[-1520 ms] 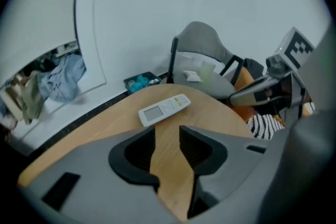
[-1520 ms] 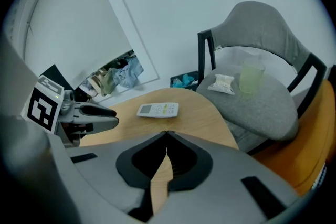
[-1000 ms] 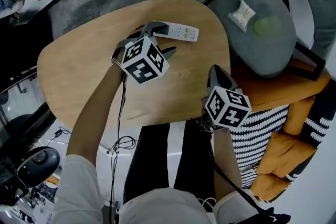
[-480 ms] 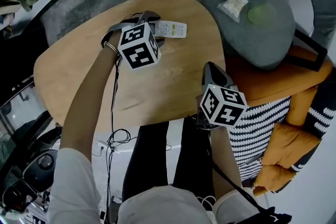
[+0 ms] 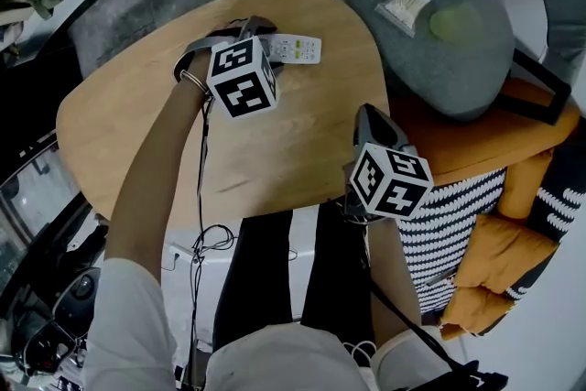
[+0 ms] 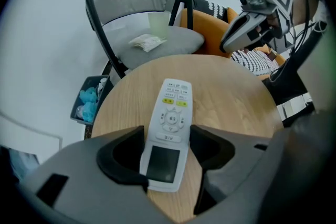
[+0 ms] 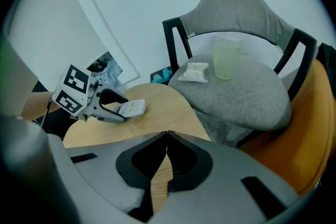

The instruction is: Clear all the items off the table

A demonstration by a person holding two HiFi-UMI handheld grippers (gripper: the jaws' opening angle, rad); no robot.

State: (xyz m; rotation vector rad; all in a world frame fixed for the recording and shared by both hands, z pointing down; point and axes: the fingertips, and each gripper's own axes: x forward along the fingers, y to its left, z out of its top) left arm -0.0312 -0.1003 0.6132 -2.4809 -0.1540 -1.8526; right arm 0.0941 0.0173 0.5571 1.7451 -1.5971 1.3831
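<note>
A white remote control [image 5: 295, 48] with a dark screen lies near the far edge of the round wooden table [image 5: 137, 114]. My left gripper [image 5: 273, 48] reaches over its near end. In the left gripper view the remote [image 6: 170, 123] lies between the two jaws, which are closing; the left jaw is at its edge and a thin gap shows at the right jaw. My right gripper [image 5: 368, 119] hovers at the table's right edge, its jaws [image 7: 167, 136] shut with nothing in them. From there the remote [image 7: 131, 107] and the left gripper [image 7: 113, 107] show across the table.
A grey chair [image 5: 476, 59] stands to the table's right, with a pale green cup [image 5: 446, 23] and a white packet [image 5: 406, 3] on its seat. A dark bin [image 6: 89, 105] of blue items sits on the floor beyond the table. An orange and striped cushion [image 5: 513, 224] lies at right.
My left gripper moved forward over the table until its jaws came around the remote's near end. The right gripper stayed at the table's right edge.
</note>
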